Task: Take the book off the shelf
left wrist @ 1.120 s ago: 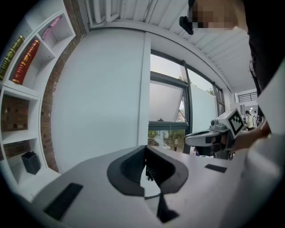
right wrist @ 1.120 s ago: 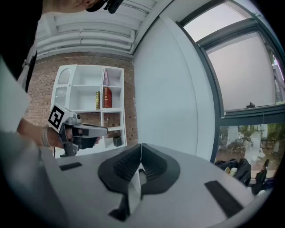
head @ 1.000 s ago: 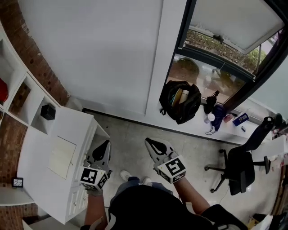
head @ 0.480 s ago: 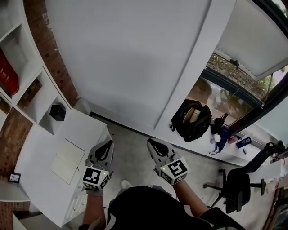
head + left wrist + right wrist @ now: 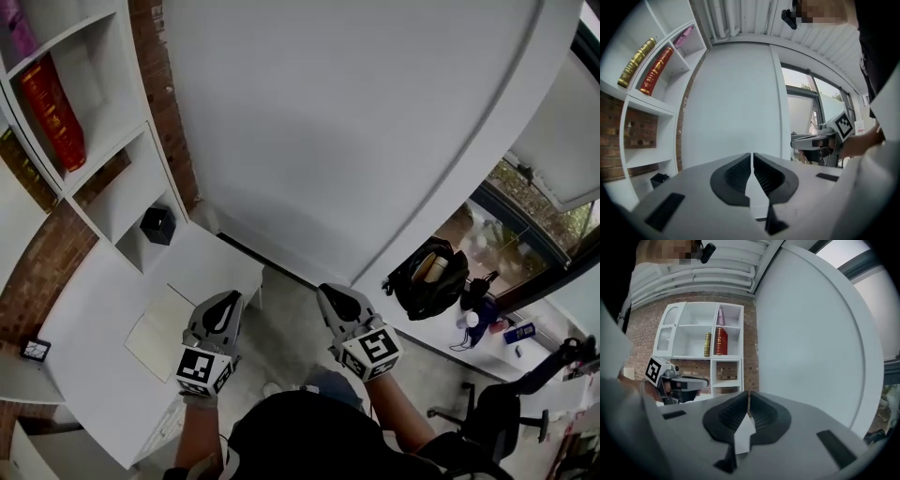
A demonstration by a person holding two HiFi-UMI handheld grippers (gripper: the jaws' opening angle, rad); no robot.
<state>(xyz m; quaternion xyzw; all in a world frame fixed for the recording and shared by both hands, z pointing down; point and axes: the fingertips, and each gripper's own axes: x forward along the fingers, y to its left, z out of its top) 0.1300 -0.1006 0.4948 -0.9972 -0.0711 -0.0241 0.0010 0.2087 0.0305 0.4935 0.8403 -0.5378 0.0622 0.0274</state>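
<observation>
Left gripper (image 5: 226, 300): jaws pressed together with nothing between them, held low by the near corner of the bench (image 5: 84, 328).
Right gripper (image 5: 330, 292): jaws likewise closed and empty, level with the left one, over the floor.
Book: a red book (image 5: 53, 111) stands upright in an upper compartment of the white shelf (image 5: 122, 141). A gold book (image 5: 707, 344) is just beside it and a pink one (image 5: 19, 23) is in the compartment above. The red one is probably the target, though the task does not say which.
Other things: a pale sheet (image 5: 159, 319) lies on the bench, and a small black box (image 5: 157, 225) sits in a lower compartment.
Done so far: nothing that shows. The books are untouched and both grippers are well apart from the shelf.
Left to do: reach up to the compartment, open a pair of jaws, close them on the book and draw it out.
</observation>
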